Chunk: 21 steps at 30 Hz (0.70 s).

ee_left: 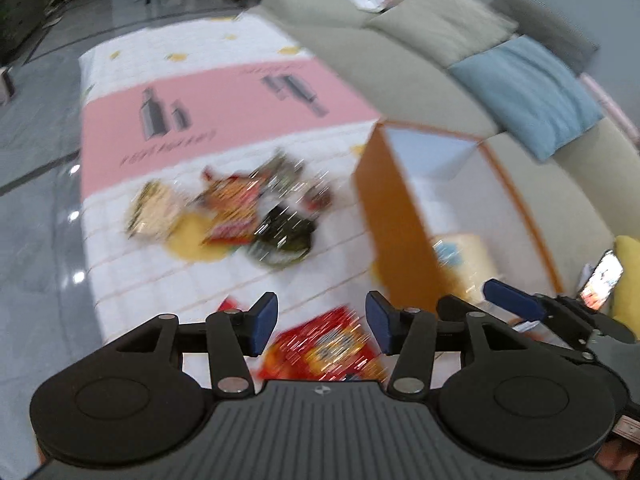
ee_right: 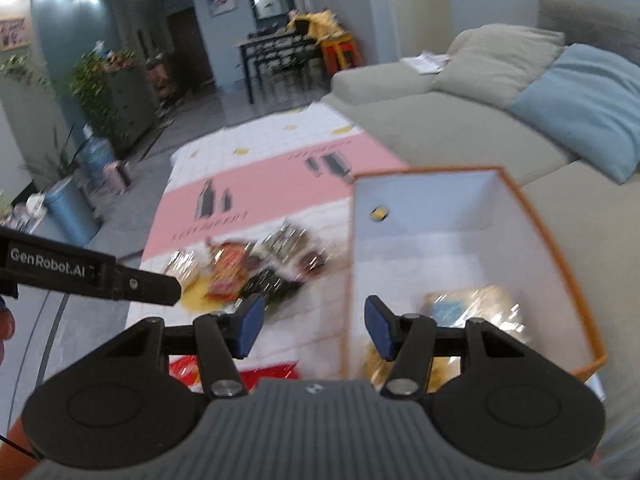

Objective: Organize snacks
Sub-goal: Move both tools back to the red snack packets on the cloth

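Both claws hang over a play mat (ee_left: 224,92) spread on the grey floor, white with a broad pink band across it, and everything is smeared by motion blur. The left claw (ee_left: 322,322) has its blue pads (ee_left: 266,320) standing apart with nothing between them; below the gap a red snack packet (ee_left: 328,346) lies flat on the mat, near the claw. The right claw (ee_right: 314,328) is likewise spread open and empty, its left pad over the mat and its right pad over the box.

Farther out on the mat sits a loose pile of snacks (ee_left: 228,212): a pale packet at the left, a red-and-orange one in the middle, a dark one at the right, some overlapping; their labels are too blurred to read. To the right of the pile stands an orange box (ee_right: 472,216) with white inner walls, open at the top, close beside a grey sofa (ee_right: 460,128). Inside it, at the near end, lies a yellowish packet with a blue patch (ee_right: 468,304). A blue cushion (ee_right: 580,108) rests on the sofa. In the right wrist view the left tool's black side reaches in from the left edge.
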Tool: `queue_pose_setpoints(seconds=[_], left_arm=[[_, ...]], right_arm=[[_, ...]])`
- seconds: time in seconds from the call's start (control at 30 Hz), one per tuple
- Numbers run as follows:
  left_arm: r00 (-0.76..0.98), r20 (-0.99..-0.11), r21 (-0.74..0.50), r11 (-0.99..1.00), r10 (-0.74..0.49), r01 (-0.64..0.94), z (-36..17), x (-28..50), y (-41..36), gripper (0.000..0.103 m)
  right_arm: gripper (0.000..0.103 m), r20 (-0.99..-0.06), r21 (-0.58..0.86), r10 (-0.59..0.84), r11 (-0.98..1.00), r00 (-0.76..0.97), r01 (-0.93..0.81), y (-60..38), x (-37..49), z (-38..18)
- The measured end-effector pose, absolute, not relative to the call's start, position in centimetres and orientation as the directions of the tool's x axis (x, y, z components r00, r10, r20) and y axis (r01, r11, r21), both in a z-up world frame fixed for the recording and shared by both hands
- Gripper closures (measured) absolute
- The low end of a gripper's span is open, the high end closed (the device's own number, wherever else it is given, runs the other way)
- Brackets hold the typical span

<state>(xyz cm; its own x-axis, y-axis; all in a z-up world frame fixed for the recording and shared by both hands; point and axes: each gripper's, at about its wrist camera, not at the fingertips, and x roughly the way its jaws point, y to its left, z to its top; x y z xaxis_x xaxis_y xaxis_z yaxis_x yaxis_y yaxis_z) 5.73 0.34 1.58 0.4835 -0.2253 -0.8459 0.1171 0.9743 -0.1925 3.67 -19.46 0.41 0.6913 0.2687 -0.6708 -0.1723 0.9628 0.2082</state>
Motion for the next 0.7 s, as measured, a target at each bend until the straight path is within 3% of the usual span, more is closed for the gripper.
queue_pose_setpoints(seconds=[0.33, 0.7], left_arm=[[0.369, -0.912, -0.167, 0.984, -0.178, 0.063, -5.2, 3.8, 2.8, 0.044], [0.327, -0.932, -0.158, 0.987, -0.16, 0.032, -8.4, 4.5, 3.8, 0.044]], right_arm=[[0.047, -0.772, 0.117, 0.272, 0.949, 0.575, -0.291, -14.1, 2.2, -4.5], [0.047, -0.855, -0.039, 0.181, 0.911, 0.485, -0.41, -9.5, 2.9, -9.5]])
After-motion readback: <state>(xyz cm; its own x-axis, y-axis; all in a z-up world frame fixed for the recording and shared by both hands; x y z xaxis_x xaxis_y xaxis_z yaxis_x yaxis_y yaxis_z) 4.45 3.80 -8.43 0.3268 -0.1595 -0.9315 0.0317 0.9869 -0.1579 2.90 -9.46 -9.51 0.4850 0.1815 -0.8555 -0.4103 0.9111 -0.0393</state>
